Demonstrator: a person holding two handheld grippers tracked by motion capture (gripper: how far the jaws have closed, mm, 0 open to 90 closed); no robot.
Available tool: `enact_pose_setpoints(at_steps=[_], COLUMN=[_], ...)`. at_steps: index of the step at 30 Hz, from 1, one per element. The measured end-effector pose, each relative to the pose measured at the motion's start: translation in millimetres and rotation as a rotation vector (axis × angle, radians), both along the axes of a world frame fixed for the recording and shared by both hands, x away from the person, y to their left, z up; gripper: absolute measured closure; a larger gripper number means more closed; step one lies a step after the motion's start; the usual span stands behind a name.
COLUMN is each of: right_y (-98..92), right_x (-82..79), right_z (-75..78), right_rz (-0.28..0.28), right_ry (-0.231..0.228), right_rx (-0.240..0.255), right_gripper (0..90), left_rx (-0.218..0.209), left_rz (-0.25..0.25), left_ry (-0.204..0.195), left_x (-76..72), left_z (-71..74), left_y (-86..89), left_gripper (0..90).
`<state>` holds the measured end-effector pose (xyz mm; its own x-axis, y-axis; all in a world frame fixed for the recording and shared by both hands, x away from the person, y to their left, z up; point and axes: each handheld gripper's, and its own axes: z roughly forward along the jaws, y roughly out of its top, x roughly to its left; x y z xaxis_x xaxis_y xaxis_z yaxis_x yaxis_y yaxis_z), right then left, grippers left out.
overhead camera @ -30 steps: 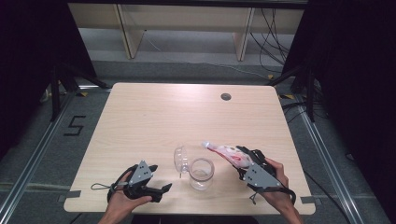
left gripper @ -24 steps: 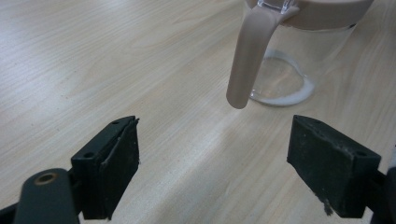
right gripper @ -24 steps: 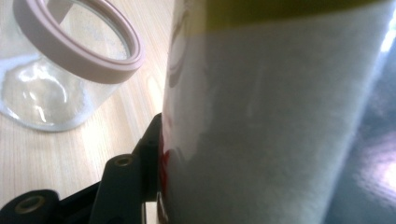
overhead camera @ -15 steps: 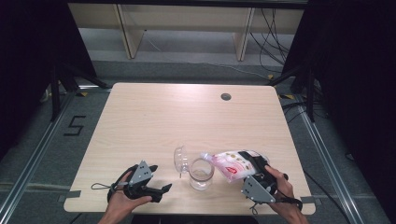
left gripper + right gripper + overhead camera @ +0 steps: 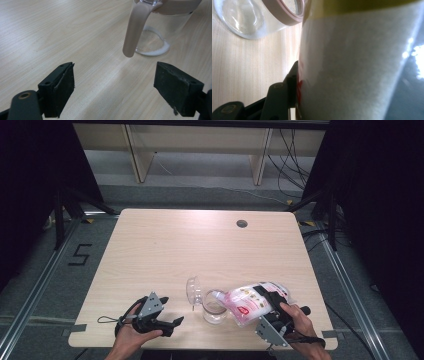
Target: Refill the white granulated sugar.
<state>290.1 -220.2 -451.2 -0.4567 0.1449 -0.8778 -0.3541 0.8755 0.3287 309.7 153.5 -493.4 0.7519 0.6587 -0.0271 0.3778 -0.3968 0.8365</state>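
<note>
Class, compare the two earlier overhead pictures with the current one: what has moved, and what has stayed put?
The right gripper, shut on the pink-and-white plastic bag, swung toward the clear glass jar, tipping the bag's corner over its mouth. The left gripper stayed open on the wooden table; jar and hinged lid unmoved.

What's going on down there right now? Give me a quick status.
Right gripper clamped on bag, tipped, corner over jar. Left gripper open, empty, by table edge. White grains ring jar bottom. Lid stands open, nothing blocking.
</note>
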Motion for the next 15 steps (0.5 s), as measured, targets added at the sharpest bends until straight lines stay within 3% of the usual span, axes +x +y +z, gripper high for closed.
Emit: enact_pose_setpoints(at_steps=[2,3,4,5,8,10,11,13,14,15], right_y=[0.7,0.9,2.0,2.2,3.7,5.9,5.1,6.5,6.5,8.1], right_x=[0.6,-0.5,0.7,0.5,-0.6,-0.3,-1.1,-1.0,-2.2,-1.1], right_z=[3.2,0.8,2.6,3.6,0.2,2.9,-1.0,2.0,-0.2,3.2], right_rz=[0.023,0.008,0.02,0.022,0.013,0.03,0.016,0.032,0.018,0.047], right_ry=[-0.039,-0.044,-0.084,-0.099,-0.103,-0.137,-0.111,-0.132,-0.123,-0.159], right_rx=[-0.059,-0.045,-0.1,-0.123,-0.143,-0.198,-0.154,-0.194,-0.179,-0.226], right_gripper=[49.6,49.6,49.6,49.6,49.7,49.7,49.8,49.8,49.8,49.8], left_rx=[-0.01,-0.009,-0.005,0.001,-0.002,-0.004,-0.003,0.002,0.008,0.014], left_rz=[0.006,0.006,0.006,0.004,0.007,0.003,0.008,0.008,0.002,-0.004], left_ry=[0.012,0.012,0.01,0.007,0.009,0.008,0.004,0.004,0.002,-0.005], left_x=[-0.2,-0.3,-0.2,0.0,0.0,-0.1,-0.3,-0.2,0.2,0.7], left_z=[-0.4,-0.5,-0.6,-0.4,-0.6,-0.9,-1.1,-0.7,-0.5,-0.4], left_y=[-0.5,-0.6,-0.4,-0.1,-0.3,-0.6,-0.9,-0.8,-0.4,-0.1], left_gripper=[16.4,16.5,16.4,16.4,16.4,16.4,16.5,16.4,16.4,16.5])
